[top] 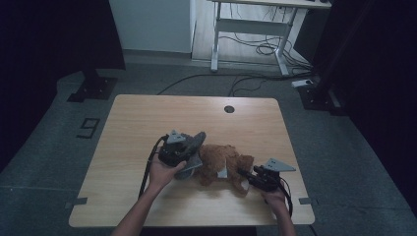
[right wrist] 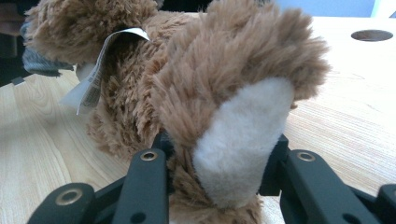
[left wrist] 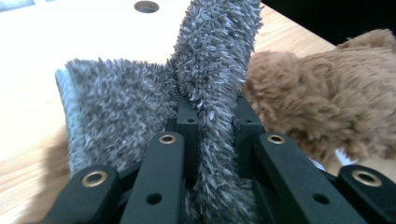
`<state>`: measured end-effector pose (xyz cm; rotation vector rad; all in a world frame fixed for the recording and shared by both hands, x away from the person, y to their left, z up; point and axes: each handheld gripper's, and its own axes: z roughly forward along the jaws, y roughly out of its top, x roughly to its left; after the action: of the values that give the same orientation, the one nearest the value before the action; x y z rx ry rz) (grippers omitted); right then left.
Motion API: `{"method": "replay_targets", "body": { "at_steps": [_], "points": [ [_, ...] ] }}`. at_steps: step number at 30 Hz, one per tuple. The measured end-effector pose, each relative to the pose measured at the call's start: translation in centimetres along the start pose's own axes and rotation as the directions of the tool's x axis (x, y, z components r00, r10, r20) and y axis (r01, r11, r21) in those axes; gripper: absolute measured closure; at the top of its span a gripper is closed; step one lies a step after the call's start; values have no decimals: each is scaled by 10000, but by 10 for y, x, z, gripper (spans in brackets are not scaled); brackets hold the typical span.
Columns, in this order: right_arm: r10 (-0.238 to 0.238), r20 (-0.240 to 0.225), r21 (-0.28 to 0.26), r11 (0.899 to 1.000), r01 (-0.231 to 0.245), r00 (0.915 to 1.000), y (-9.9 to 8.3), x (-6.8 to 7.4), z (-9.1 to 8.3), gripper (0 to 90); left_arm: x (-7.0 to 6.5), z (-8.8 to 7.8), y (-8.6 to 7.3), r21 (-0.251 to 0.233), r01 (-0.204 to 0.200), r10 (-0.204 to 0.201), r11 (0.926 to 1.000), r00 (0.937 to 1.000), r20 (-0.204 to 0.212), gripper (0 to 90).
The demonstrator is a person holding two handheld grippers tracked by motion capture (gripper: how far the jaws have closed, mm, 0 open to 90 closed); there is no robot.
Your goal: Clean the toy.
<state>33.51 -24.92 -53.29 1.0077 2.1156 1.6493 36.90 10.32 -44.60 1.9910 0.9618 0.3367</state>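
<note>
A brown plush bear lies on its side on the wooden table. A grey fuzzy cloth is bunched beside its left end. My left gripper is shut on a raised fold of that grey cloth, lifted a little off the table; in the left gripper view the fold stands between the black jaws, with the bear to the right. My right gripper is shut on the bear's foot, whose cream sole faces the camera. A white label hangs from the bear.
A round cable hole sits near the table's far edge. Beyond the table stand a white desk frame, loose cables on the floor and dark stands at both sides. A floor marking lies left of the table.
</note>
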Motion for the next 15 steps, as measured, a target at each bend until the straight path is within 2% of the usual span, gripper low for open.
{"method": "replay_targets", "body": {
  "at_steps": [4,7,15],
  "points": [
    [-36,52,11,10000,36,10000,0,1,0,640,9,-12,-3,-171,21,-28,9999,9991,-419,774],
    [-15,45,-10,10000,15,10000,0,0,0,639,21,-19,-10,-249,254,-269,9994,9978,-601,774],
    [-9,62,-30,10000,9,10000,0,0,0,636,43,-29,-30,-448,1043,-1073,9935,9919,-686,773]
  ]
}}
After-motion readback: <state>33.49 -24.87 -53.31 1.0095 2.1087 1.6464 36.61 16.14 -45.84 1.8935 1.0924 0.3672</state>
